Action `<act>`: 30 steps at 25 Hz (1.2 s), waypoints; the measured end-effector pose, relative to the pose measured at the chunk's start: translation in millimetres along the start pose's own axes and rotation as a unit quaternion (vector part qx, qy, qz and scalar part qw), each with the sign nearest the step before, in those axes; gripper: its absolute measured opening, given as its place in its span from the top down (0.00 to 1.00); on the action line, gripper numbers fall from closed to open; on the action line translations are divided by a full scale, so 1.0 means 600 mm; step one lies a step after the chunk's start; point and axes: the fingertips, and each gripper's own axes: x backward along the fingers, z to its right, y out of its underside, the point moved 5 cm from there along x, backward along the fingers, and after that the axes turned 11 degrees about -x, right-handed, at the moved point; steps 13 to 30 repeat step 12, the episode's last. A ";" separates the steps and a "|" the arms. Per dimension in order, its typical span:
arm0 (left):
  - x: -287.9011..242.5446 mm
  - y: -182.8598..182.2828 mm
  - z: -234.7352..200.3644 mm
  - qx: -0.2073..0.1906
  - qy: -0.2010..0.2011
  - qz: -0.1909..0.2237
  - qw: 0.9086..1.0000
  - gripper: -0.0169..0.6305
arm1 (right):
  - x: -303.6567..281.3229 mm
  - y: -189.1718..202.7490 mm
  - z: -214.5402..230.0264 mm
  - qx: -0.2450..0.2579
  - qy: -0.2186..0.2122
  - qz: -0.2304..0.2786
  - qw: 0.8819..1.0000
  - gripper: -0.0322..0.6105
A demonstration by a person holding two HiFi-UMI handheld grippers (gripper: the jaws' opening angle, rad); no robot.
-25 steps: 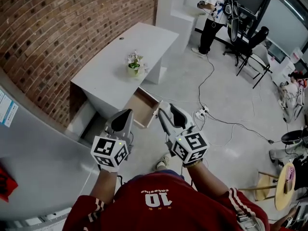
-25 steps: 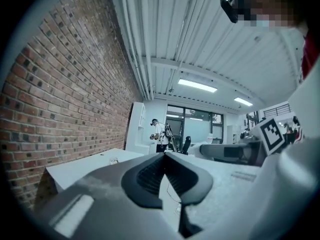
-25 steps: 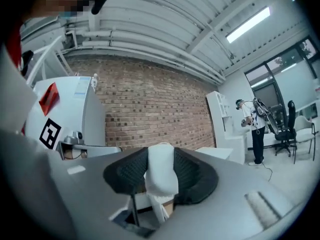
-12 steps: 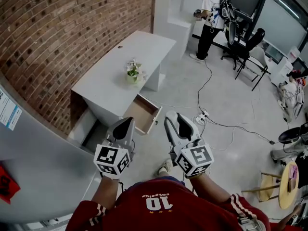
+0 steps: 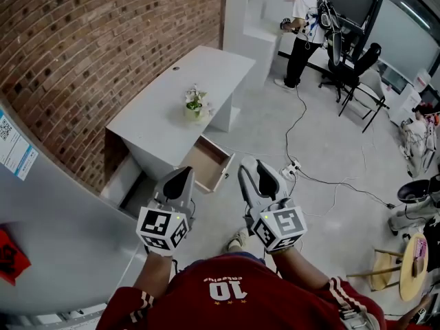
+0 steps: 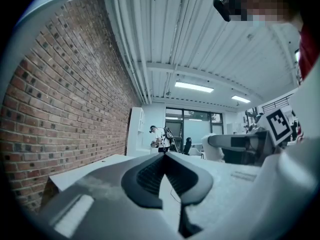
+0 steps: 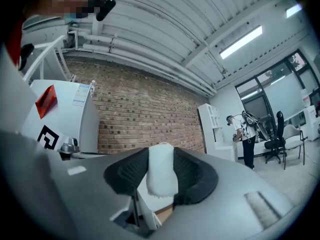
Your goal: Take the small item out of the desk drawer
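A white desk (image 5: 172, 108) stands against the brick wall, its wooden drawer (image 5: 206, 162) pulled open toward me. My right gripper (image 5: 256, 172) is raised just right of the drawer. In the right gripper view its pads (image 7: 195, 176) press on a small white item (image 7: 161, 176), which stands upright between them, with the drawer (image 7: 165, 215) showing below. My left gripper (image 5: 180, 181) hovers in front of the drawer's near corner. Its jaws meet at the tip (image 6: 164, 156) with nothing between them. The held item cannot be made out in the head view.
A small potted plant (image 5: 194, 104) sits on the desk. A grey cabinet (image 5: 55, 232) fills the left side. Cables and a power strip (image 5: 289, 165) lie on the floor to the right. A person (image 5: 299, 29) stands at the back by office chairs (image 5: 354, 67).
Both grippers have drifted slightly right and back from the open drawer, still side by side. The right gripper's tip now stands a little farther from the drawer's front edge.
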 end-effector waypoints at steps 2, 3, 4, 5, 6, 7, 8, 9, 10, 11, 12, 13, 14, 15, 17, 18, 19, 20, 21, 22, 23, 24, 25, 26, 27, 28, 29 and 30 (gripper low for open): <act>-0.001 0.001 0.003 0.000 0.001 0.000 1.000 0.97 | 0.003 -0.002 0.004 0.001 0.004 0.004 1.000 0.72; -0.001 0.001 0.004 -0.001 0.003 0.000 1.000 0.97 | 0.005 -0.003 0.006 0.000 0.007 0.006 1.000 0.72; -0.001 0.002 0.004 -0.003 0.004 0.000 1.000 0.97 | 0.007 -0.004 0.007 0.001 0.009 0.008 1.000 0.72; -0.001 0.001 0.003 -0.004 0.005 -0.001 1.000 0.97 | 0.008 -0.003 0.008 0.003 0.012 0.008 1.000 0.72; 0.001 0.001 0.000 -0.005 0.004 -0.001 1.000 0.97 | 0.009 -0.002 0.008 0.005 0.015 0.008 1.000 0.72; 0.004 0.001 -0.005 -0.005 0.002 -0.001 1.000 0.97 | 0.011 0.001 0.009 0.008 0.018 0.005 1.000 0.72; 0.006 0.001 -0.009 -0.004 -0.001 -0.001 1.000 0.97 | 0.012 0.004 0.009 0.009 0.021 0.003 1.000 0.72; 0.008 0.002 -0.013 -0.002 -0.003 -0.002 1.000 0.97 | 0.013 0.007 0.011 0.010 0.024 0.000 1.000 0.72; 0.010 0.003 -0.017 -0.002 -0.006 -0.003 1.000 0.97 | 0.014 0.010 0.012 0.009 0.027 -0.003 1.000 0.72; 0.012 0.003 -0.020 -0.001 -0.008 -0.004 1.000 0.97 | 0.014 0.013 0.014 0.009 0.030 -0.006 0.999 0.72; 0.013 0.004 -0.023 0.000 -0.011 -0.004 1.000 0.97 | 0.015 0.016 0.015 0.009 0.033 -0.008 0.999 0.72; 0.013 0.004 -0.023 0.000 -0.011 -0.004 1.000 0.97 | 0.015 0.016 0.015 0.009 0.033 -0.008 0.999 0.72; 0.013 0.004 -0.023 0.000 -0.011 -0.004 1.000 0.97 | 0.015 0.016 0.015 0.009 0.033 -0.008 0.999 0.72; 0.013 0.004 -0.023 0.000 -0.011 -0.004 1.000 0.97 | 0.015 0.016 0.015 0.009 0.033 -0.008 0.999 0.72; 0.013 0.004 -0.023 0.000 -0.011 -0.004 1.000 0.97 | 0.015 0.016 0.015 0.009 0.033 -0.008 0.999 0.72; 0.013 0.004 -0.023 0.000 -0.011 -0.004 1.000 0.97 | 0.015 0.016 0.015 0.009 0.033 -0.008 0.999 0.72; 0.013 0.004 -0.023 0.000 -0.011 -0.004 1.000 0.97 | 0.015 0.016 0.015 0.009 0.033 -0.008 0.999 0.72; 0.013 0.004 -0.023 0.000 -0.011 -0.004 1.000 0.97 | 0.015 0.016 0.015 0.009 0.033 -0.008 0.999 0.72; 0.013 0.004 -0.023 0.000 -0.011 -0.004 1.000 0.97 | 0.015 0.016 0.015 0.009 0.033 -0.008 0.999 0.72; 0.013 0.004 -0.023 0.000 -0.011 -0.004 1.000 0.97 | 0.015 0.016 0.015 0.009 0.033 -0.008 0.999 0.72; 0.013 0.004 -0.023 0.000 -0.011 -0.004 1.000 0.97 | 0.015 0.016 0.015 0.009 0.033 -0.008 0.999 0.72; 0.013 0.004 -0.023 0.000 -0.011 -0.004 1.000 0.97 | 0.015 0.016 0.015 0.009 0.033 -0.008 0.999 0.72; 0.013 0.004 -0.023 0.000 -0.011 -0.004 1.000 0.97 | 0.015 0.016 0.015 0.009 0.033 -0.008 0.999 0.72; 0.013 0.004 -0.023 0.000 -0.011 -0.004 1.000 0.97 | 0.015 0.016 0.015 0.009 0.033 -0.008 0.999 0.72; 0.013 0.004 -0.023 0.000 -0.011 -0.004 1.000 0.97 | 0.015 0.016 0.015 0.009 0.033 -0.008 0.999 0.72; 0.013 0.004 -0.023 0.000 -0.011 -0.004 1.000 0.97 | 0.015 0.016 0.015 0.009 0.033 -0.008 0.999 0.72; 0.013 0.004 -0.023 0.000 -0.011 -0.004 1.000 0.97 | 0.015 0.016 0.015 0.009 0.033 -0.008 0.999 0.72; 0.013 0.004 -0.023 0.000 -0.011 -0.004 1.000 0.97 | 0.015 0.016 0.015 0.009 0.033 -0.008 0.999 0.72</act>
